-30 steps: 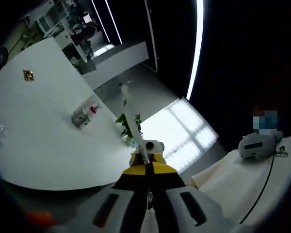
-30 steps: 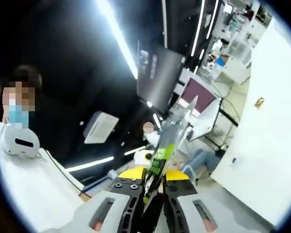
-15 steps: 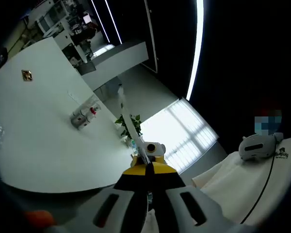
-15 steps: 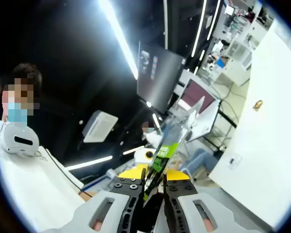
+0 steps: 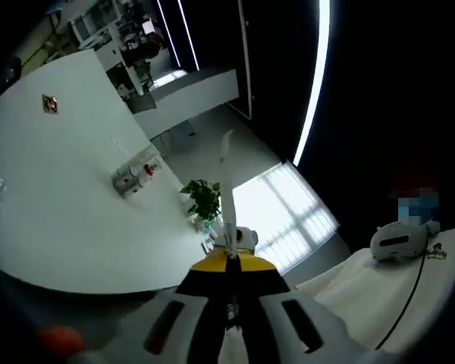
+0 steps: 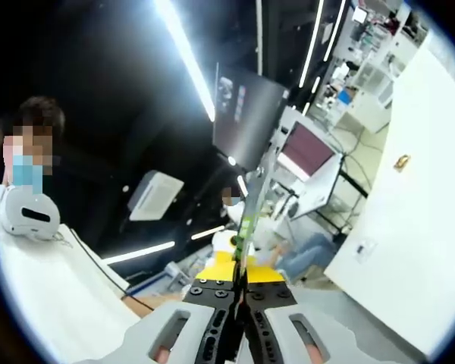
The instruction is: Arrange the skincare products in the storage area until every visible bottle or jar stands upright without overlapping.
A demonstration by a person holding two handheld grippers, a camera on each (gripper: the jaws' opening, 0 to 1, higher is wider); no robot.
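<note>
The left gripper (image 5: 229, 303) clamps a thin white sachet (image 5: 228, 189); the right gripper (image 6: 239, 318) clamps a green-labelled sachet (image 6: 250, 220), both raised toward the ceiling. Apparently carrying; next, lowering them into storage.

Pale grey on both jaws of the left gripper (image 5: 229, 303), with black pads inside and a yellow band across the front. White, edge-on, on the thin sachet (image 5: 228, 182) pinched there, with a yellow-and-white cap (image 5: 243, 239) at 1 o'clock of the jaw tips. Green on the potted plant (image 5: 205, 199) at 11 o'clock. White on the draped cloth (image 5: 364, 292) at 3 o'clock.

Grey and black with a yellow band on the right gripper (image 6: 240, 292). Clear with a bright green printed patch on the flat packet (image 6: 250, 220) gripped there. White on the headset (image 6: 26, 214) at 9 o'clock, white on the wall panel (image 6: 417, 205) at 3 o'clock.
</note>
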